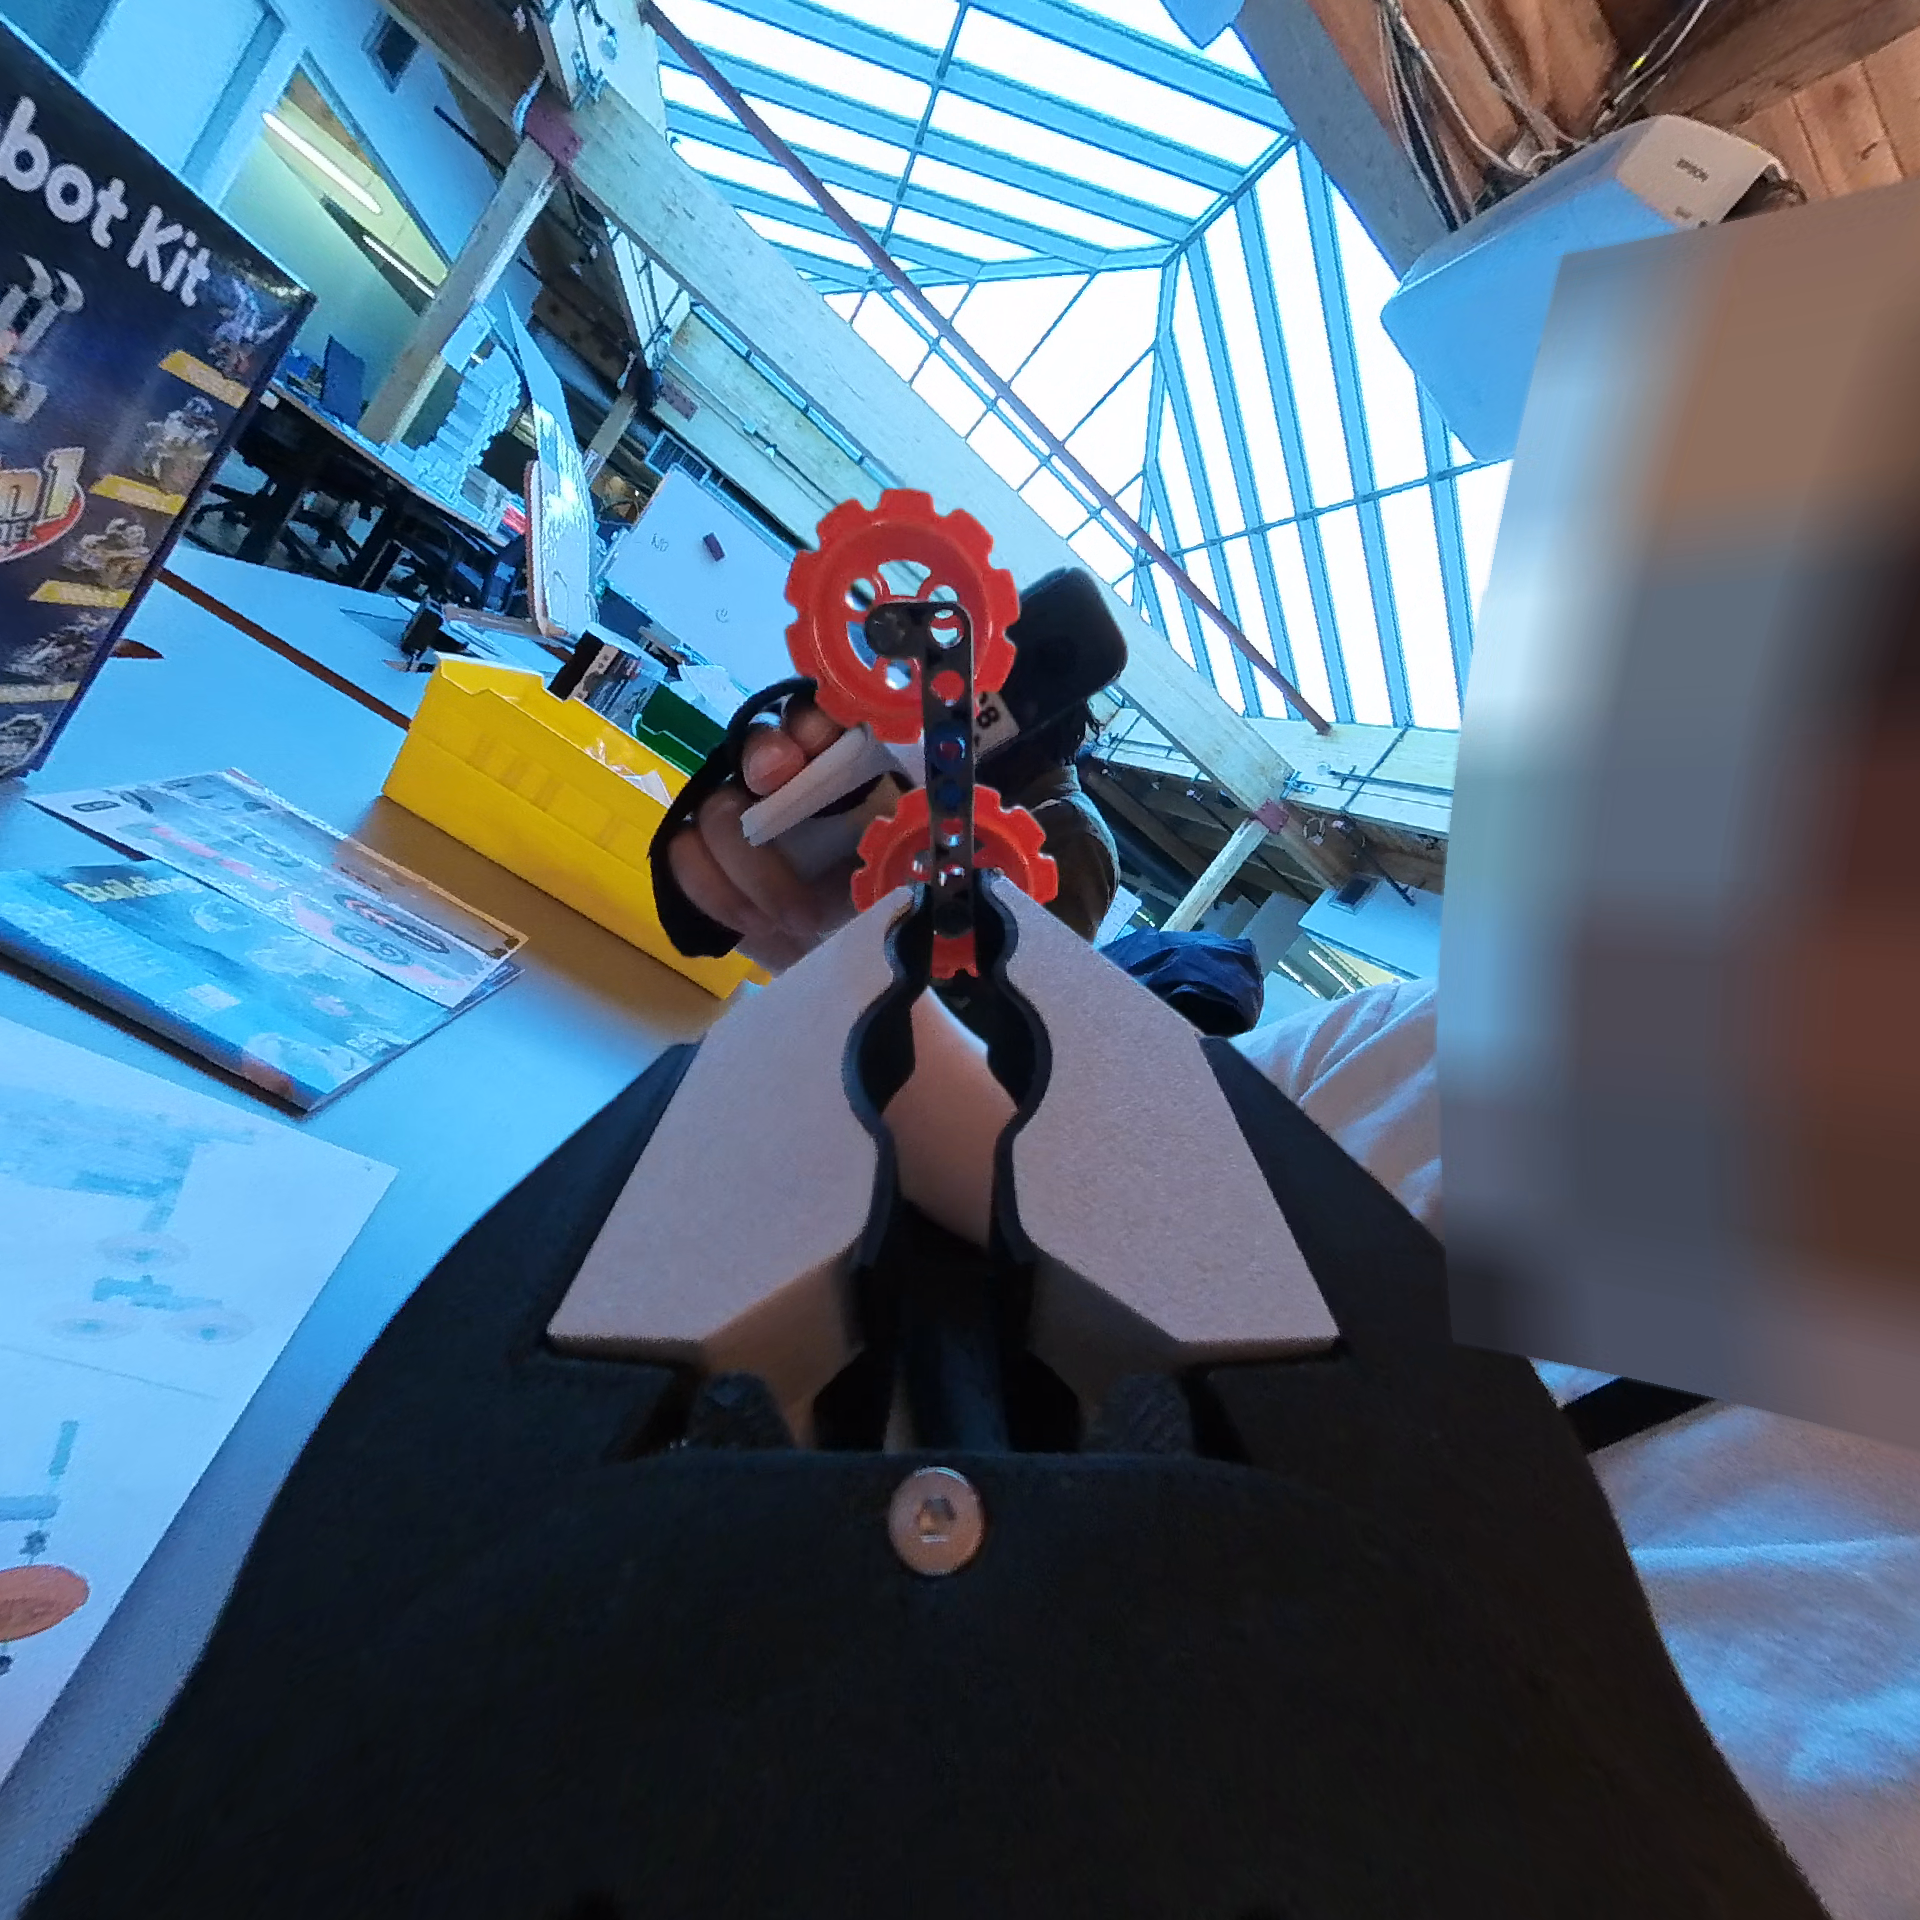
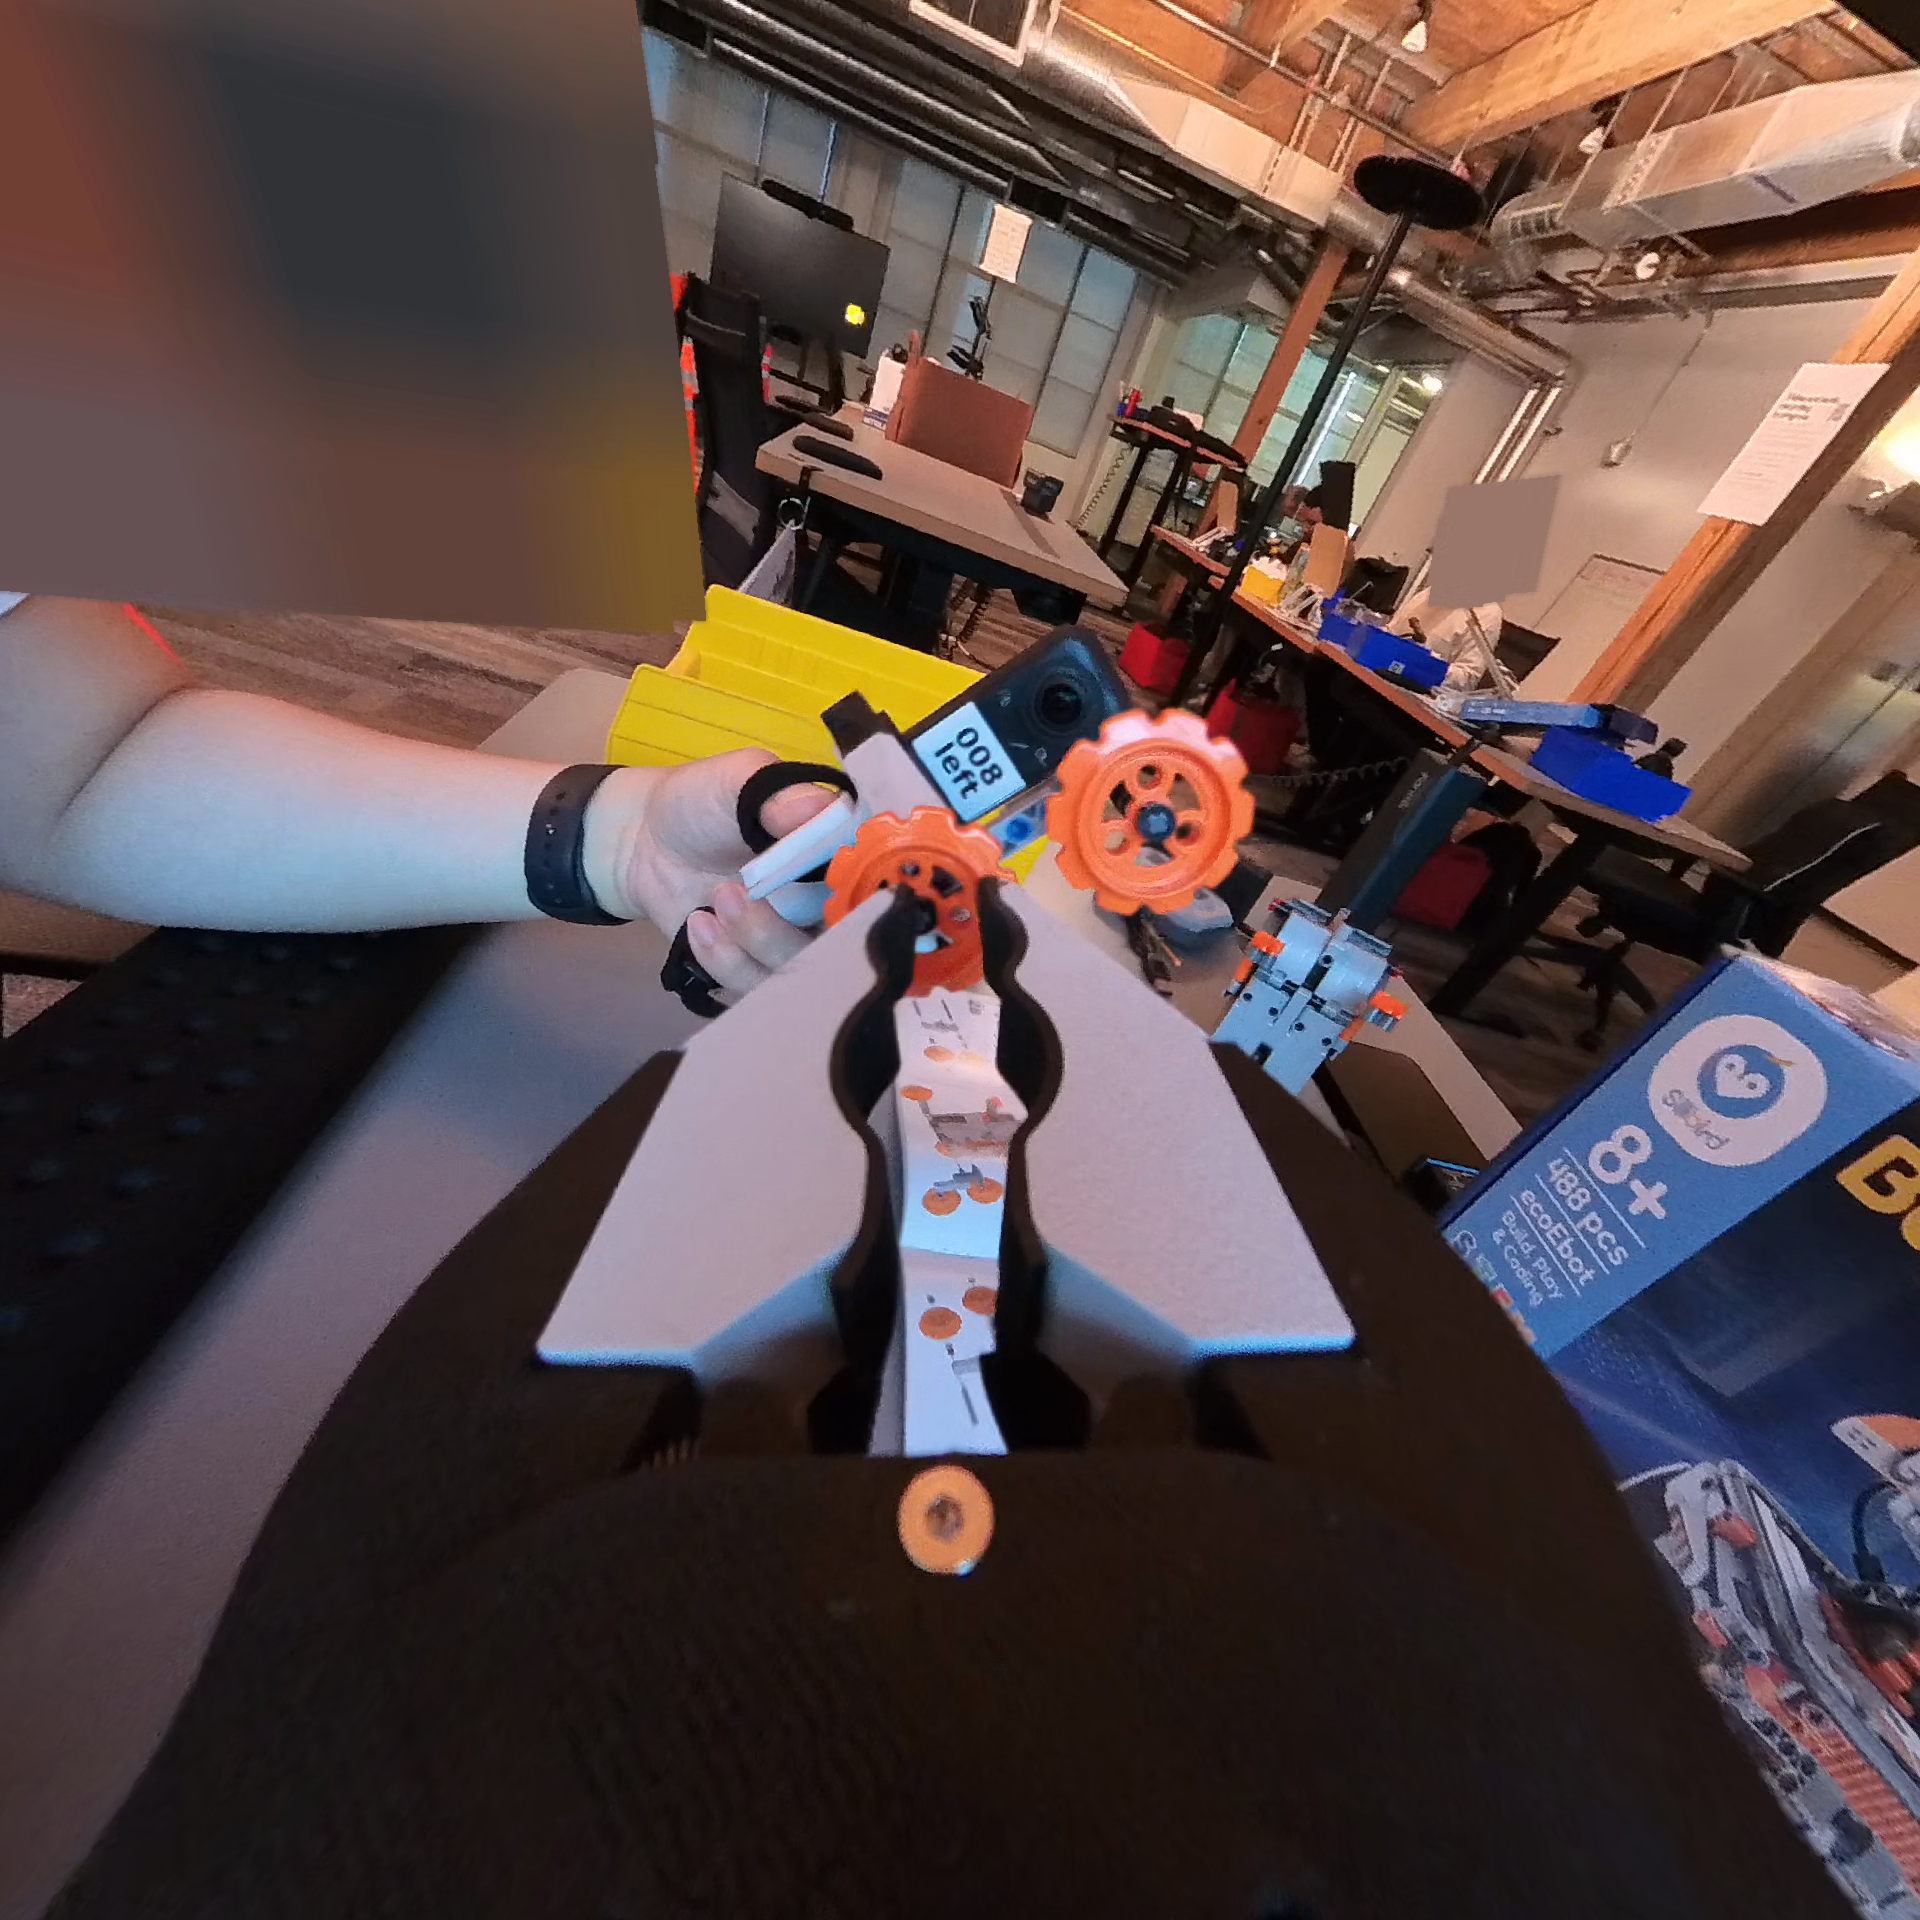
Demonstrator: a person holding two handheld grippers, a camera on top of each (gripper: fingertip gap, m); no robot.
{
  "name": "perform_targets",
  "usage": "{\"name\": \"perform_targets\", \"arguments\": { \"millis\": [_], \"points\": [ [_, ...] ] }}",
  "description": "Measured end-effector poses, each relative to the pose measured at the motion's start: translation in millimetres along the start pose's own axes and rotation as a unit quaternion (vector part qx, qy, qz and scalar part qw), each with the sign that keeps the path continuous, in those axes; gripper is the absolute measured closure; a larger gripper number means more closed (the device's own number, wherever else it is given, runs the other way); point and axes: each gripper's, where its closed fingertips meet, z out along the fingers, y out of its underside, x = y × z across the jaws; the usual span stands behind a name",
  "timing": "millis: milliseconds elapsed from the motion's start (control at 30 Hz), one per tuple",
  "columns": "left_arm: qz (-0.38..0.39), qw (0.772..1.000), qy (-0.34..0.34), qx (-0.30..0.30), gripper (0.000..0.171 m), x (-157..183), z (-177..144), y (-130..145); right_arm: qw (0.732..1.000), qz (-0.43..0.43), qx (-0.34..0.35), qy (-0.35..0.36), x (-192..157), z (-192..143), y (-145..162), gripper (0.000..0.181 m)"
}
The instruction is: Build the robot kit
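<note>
- Here, your left gripper [image 1: 948,902] has its jaws clamped on the lower end of a thin dark perforated plastic beam [image 1: 948,727], held up off the tabletop.
- The beam carries two orange toothed plastic wheels: the upper wheel [image 1: 900,615] at its top end, the lower wheel [image 1: 953,858] just above your fingertips.
- Your right gripper [image 2: 940,914] has its jaws closed around the nearer orange wheel [image 2: 914,883] at its hub; the farther wheel [image 2: 1148,810] stands free to the right.
- Your left hand [image 2: 707,862] shows behind it, on the other gripper's handle.
- A yellow plastic bin [image 1: 520,758] sits towards the far edge of the grey tabletop [image 1: 260,665].
- A blue printed kit box [image 2: 1704,1247] is at the right edge; a printed instruction booklet [image 1: 260,935] lies flat by the left edge.
- A small grey brick-built assembly [image 2: 1304,982] stands beyond the box.
</note>
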Motion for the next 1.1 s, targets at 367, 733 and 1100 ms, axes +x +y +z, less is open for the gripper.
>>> {"name": "perform_targets", "arguments": {
  "millis": [367,733,1100],
  "points": [
    [-0.001,1.0,-0.008,-0.004,0.166,-3.5,-0.5,1.2,0.999,-0.011,-0.04,-0.011,-4.7,0.5,8.2,0.175],
    [-0.005,1.0,-0.002,-0.002,0.166,-1.6,-1.1,0.2,0.998,-0.024,-0.051,-0.007,-5.6,1.6,8.0,0.176],
    [-0.004,1.0,-0.011,-0.01,0.166,-4.6,-1.3,2.7,0.997,-0.027,-0.069,-0.006,-5.5,1.1,12.1,0.176]
  ]
}}
